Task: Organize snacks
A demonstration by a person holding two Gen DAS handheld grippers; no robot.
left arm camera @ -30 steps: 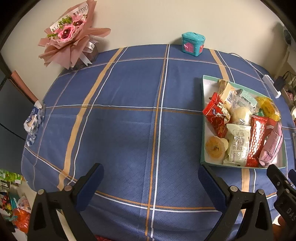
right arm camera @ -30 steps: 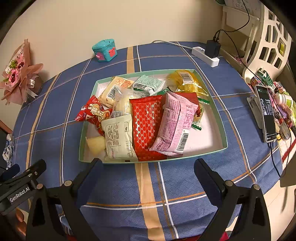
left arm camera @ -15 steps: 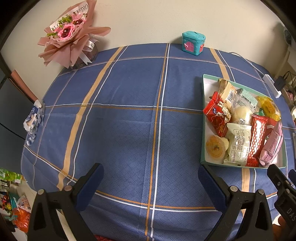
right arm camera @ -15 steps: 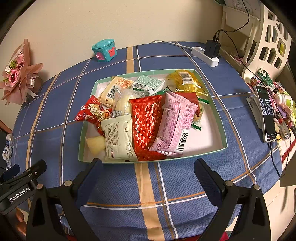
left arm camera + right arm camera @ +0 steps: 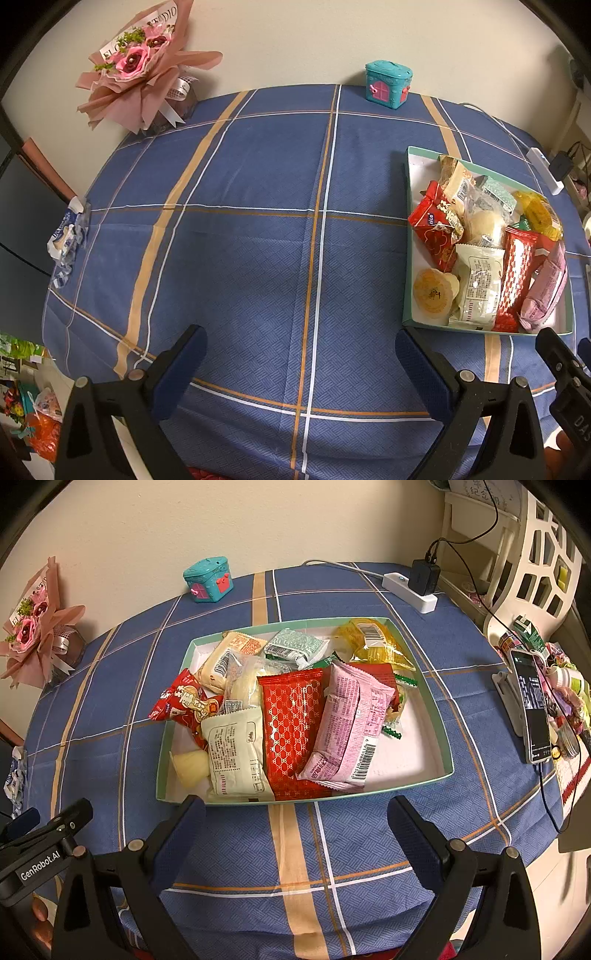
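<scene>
A shallow green-rimmed tray (image 5: 437, 722) on the blue plaid tablecloth holds several snack packs: a red patterned pack (image 5: 291, 731), a pink pack (image 5: 343, 731), a cream pack (image 5: 236, 760), a yellow bag (image 5: 373, 642) and a jelly cup (image 5: 190, 768). The tray also shows at the right of the left wrist view (image 5: 406, 236). My right gripper (image 5: 295, 812) is open and empty just before the tray's near rim. My left gripper (image 5: 301, 347) is open and empty over bare cloth, left of the tray.
A teal toy house (image 5: 388, 85) and a pink bouquet (image 5: 144, 70) stand at the back by the wall. A power strip with a charger (image 5: 413, 587) and a phone on a stand (image 5: 532, 705) lie right of the tray. A crumpled wrapper (image 5: 68, 236) lies at the table's left edge.
Both views have shifted very slightly; the grippers stay open and nothing in the tray has moved.
</scene>
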